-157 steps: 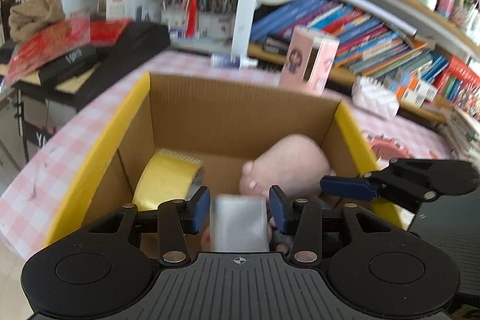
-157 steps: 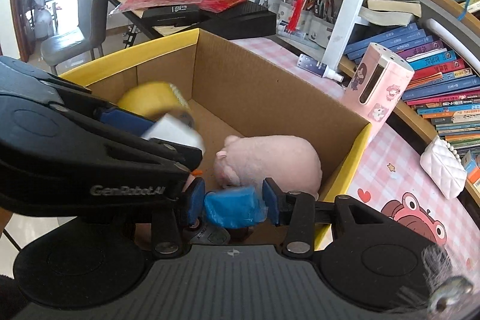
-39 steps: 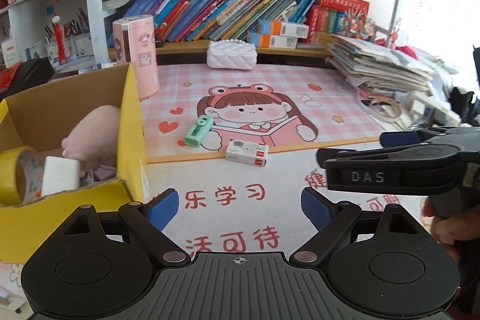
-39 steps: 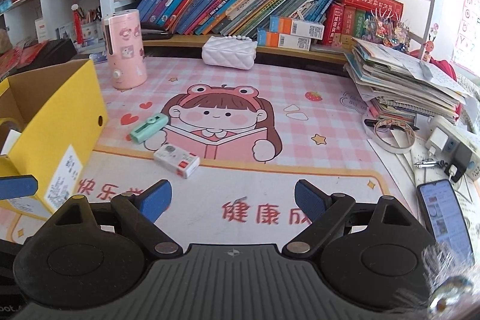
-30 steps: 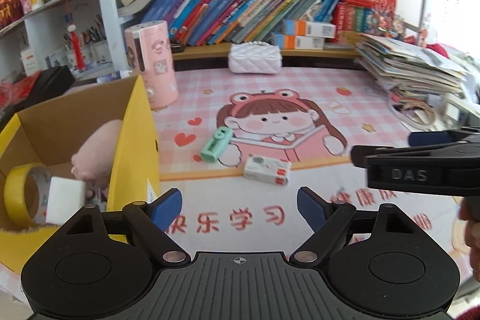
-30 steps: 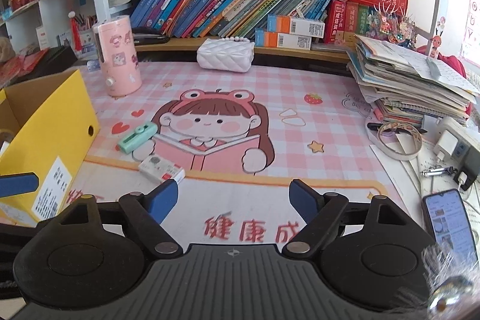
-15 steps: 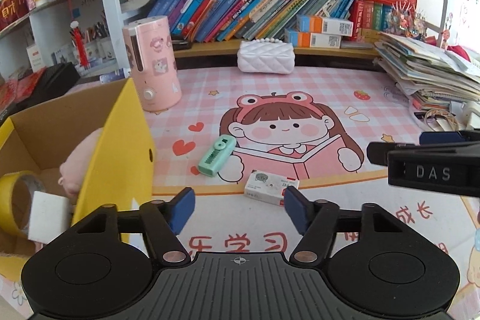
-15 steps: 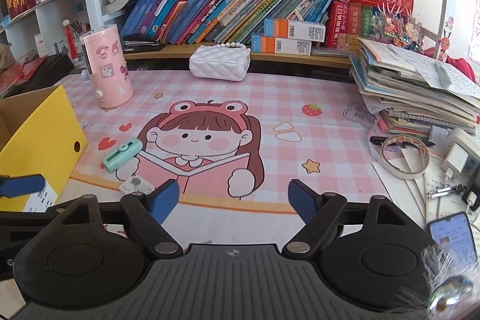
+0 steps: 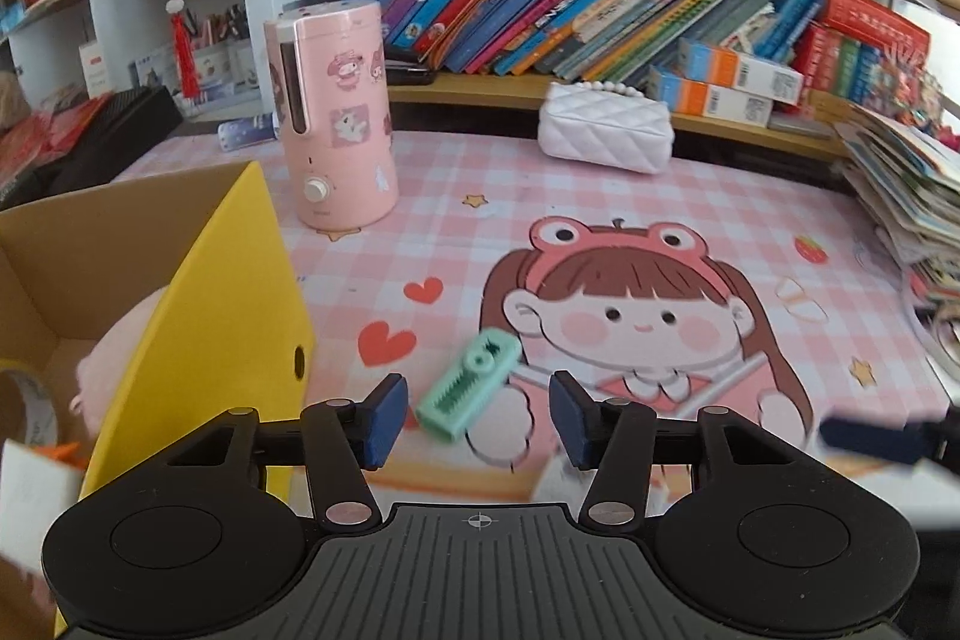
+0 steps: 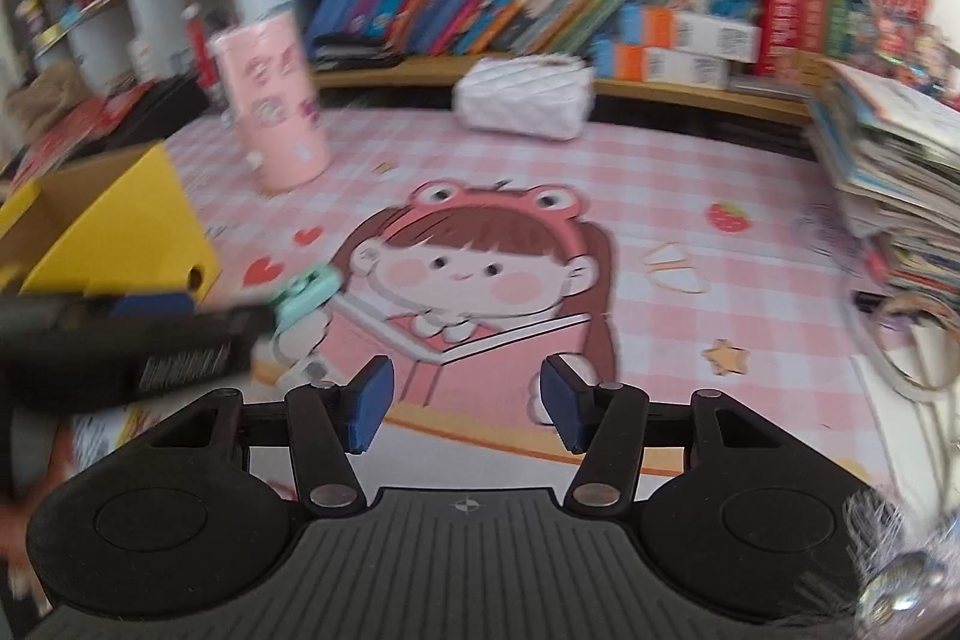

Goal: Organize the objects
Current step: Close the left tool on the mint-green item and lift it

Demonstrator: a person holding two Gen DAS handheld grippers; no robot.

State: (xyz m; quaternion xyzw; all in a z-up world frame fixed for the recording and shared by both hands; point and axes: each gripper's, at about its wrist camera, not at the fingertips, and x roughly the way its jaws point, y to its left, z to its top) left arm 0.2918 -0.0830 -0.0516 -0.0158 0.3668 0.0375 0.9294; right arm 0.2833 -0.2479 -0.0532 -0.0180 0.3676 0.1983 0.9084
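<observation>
Left wrist | green toothed clip [image 9: 471,384] flat | left tool [image 9: 477,421] agape

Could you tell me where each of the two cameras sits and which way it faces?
Left wrist: on the left gripper, facing forward over the desk mat at the green stapler beside the yellow box; its own open fingers show.
Right wrist: on the right gripper, facing the mat; its open fingers and the left gripper's side show.
Shared: stapler, box, pink canister, white purse.
</observation>
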